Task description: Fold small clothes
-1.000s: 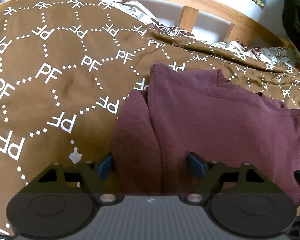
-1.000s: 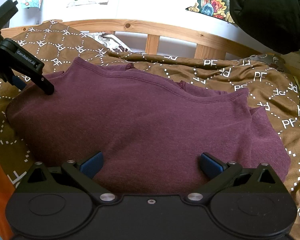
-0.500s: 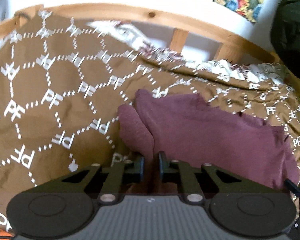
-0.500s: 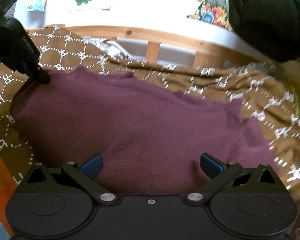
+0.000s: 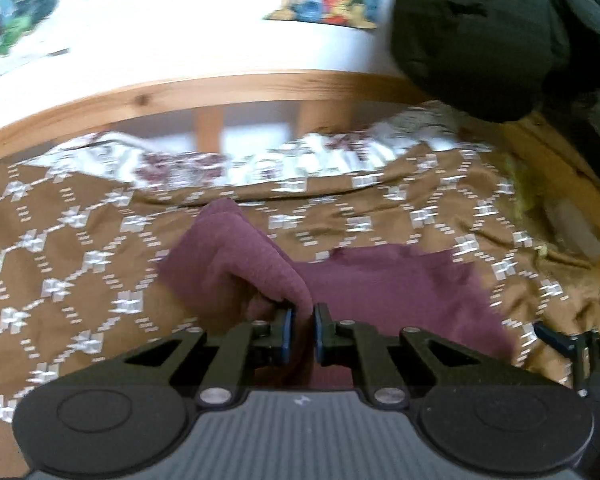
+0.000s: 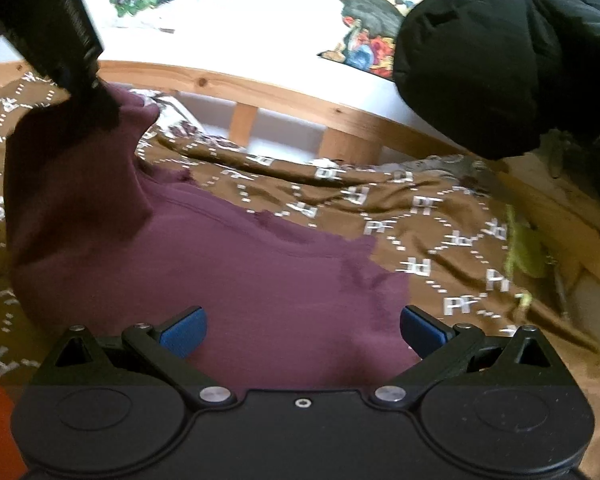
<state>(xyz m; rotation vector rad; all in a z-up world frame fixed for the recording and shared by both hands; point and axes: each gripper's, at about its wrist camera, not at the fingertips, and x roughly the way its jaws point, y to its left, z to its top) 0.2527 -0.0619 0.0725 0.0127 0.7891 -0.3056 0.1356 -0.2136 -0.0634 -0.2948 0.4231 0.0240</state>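
Note:
A maroon garment point(image 5: 400, 292) lies on a brown patterned bedspread point(image 5: 60, 272). My left gripper point(image 5: 302, 332) pinches a fold of its left edge, jaws still closing, and the cloth rises in a peak point(image 5: 236, 248). In the right wrist view the left gripper point(image 6: 96, 108) holds that corner up at the upper left, and the maroon garment point(image 6: 240, 272) hangs from it down to the bed. My right gripper point(image 6: 302, 332) is open over the garment's near edge, its blue pads point(image 6: 184, 330) wide apart and apart from the cloth. One right fingertip point(image 5: 556, 342) shows at the left view's edge.
A wooden bed rail point(image 6: 284, 98) runs along the back with a white wall and colourful pictures point(image 6: 364, 48) above. A black padded jacket point(image 6: 500, 60) hangs at the upper right. A floral sheet point(image 5: 260, 160) lies under the rail, and a yellow-green item point(image 6: 528, 252) lies at the right.
The left jaws went from wide open to closed on the garment's left edge, then rose and swung right with the cloth. The right gripper rose a little and stayed open.

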